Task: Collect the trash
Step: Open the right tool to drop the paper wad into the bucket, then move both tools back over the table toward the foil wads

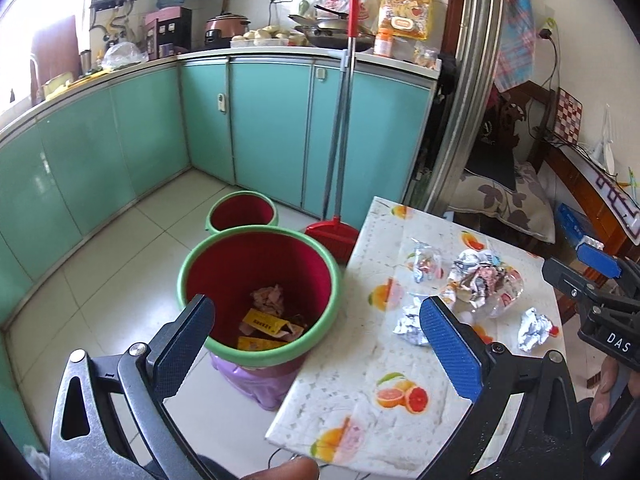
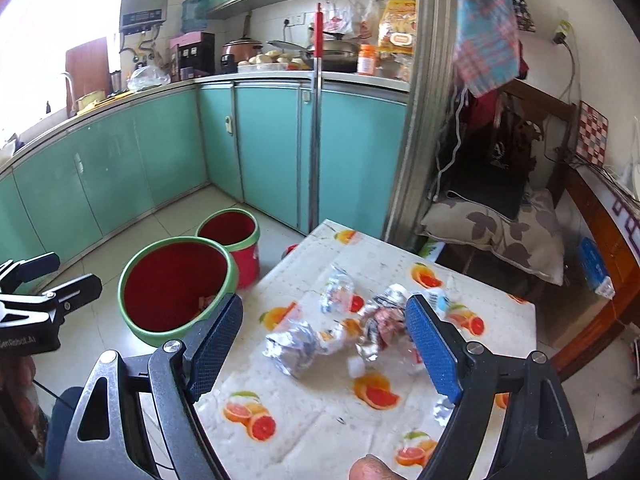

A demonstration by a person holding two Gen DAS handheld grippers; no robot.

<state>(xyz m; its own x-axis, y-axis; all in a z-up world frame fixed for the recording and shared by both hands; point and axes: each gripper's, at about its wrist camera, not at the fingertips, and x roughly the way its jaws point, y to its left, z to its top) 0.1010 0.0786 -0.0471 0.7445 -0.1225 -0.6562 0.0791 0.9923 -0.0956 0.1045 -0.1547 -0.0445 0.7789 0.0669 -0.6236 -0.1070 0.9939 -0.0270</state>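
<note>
With both the left claw (image 1: 316,332) and right claw (image 2: 324,344) gaping empty, a hasty grab could knock the foil (image 2: 294,346), mid-frame, off the table (image 2: 320,412), missing the bin (image 1: 256,292).

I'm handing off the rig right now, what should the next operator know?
Left gripper: open, empty, over the big bin.
Right gripper: open, empty, over the table.
Done: some paper trash already lies in the big bin.
Left: foil wads, a crumpled wrapper pile and clear plastic bits remain on the table. The small bin looks empty.
</note>
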